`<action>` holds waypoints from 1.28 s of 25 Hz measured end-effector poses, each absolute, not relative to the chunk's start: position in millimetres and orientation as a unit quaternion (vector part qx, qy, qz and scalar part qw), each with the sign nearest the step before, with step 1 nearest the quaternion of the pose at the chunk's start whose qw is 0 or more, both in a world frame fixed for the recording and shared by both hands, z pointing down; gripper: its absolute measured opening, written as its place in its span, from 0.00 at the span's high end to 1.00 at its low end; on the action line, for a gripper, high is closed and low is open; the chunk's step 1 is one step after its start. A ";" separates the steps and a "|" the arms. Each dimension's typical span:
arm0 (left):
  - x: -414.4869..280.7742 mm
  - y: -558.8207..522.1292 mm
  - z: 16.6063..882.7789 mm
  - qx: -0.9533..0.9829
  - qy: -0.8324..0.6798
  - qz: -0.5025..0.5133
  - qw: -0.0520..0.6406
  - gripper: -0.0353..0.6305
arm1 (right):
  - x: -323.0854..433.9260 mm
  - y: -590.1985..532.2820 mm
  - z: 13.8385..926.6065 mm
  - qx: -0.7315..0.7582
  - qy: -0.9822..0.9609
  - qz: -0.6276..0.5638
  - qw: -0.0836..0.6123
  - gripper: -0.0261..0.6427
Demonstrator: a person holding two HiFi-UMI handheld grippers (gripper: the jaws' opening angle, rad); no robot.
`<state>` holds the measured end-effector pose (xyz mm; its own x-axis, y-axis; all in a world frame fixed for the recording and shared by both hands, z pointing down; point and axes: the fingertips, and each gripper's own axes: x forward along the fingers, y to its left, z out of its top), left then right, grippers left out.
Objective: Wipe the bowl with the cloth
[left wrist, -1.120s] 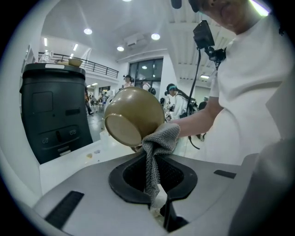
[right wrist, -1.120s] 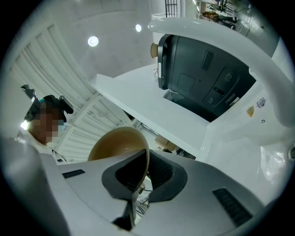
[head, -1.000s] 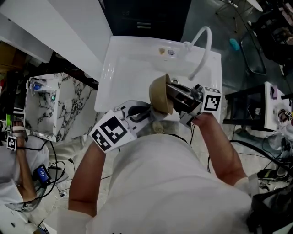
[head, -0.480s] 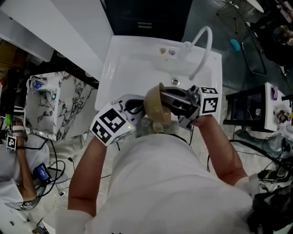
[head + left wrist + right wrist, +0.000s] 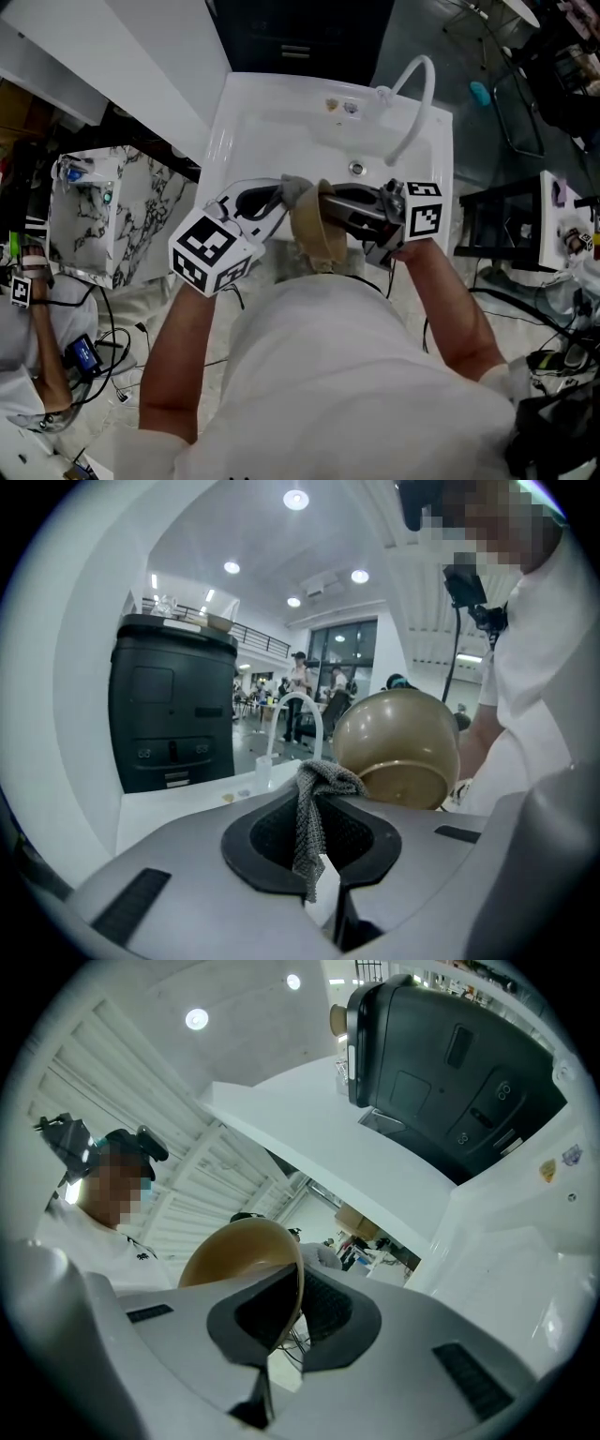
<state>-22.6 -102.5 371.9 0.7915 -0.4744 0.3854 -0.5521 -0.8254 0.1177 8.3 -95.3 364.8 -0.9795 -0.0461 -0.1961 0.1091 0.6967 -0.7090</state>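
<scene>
Bowl rim clamped in R gripper; L gripper pinches cloth beside it.

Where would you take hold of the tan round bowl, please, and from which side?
By its thin rim, edge-on, one jaw inside the wall and one outside. The tan round bowl looks too wide and curved to span across; the rim is its only narrow part. The right hand-held gripper is shut on it that way.
</scene>
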 end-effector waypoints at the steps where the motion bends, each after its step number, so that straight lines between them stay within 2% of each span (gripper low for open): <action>1: -22.6 -102.9 370.2 0.940 -0.274 0.167 0.113 0.89 | 10.1 -97.3 365.6 0.013 0.915 -0.390 0.102 0.93; 13: -20.7 -100.2 355.9 0.945 -0.268 0.166 0.090 0.89 | 23.7 -120.5 376.1 -0.030 0.902 -0.412 0.124 0.93; 20: -8.8 -86.0 366.8 0.950 -0.240 0.167 0.111 0.89 | 28.8 -130.9 381.4 -0.060 0.895 -0.421 0.133 0.93; 32: -0.1 -67.7 374.7 0.957 -0.195 0.200 0.076 0.89 | 32.1 -137.5 389.4 -0.088 0.893 -0.423 0.125 0.93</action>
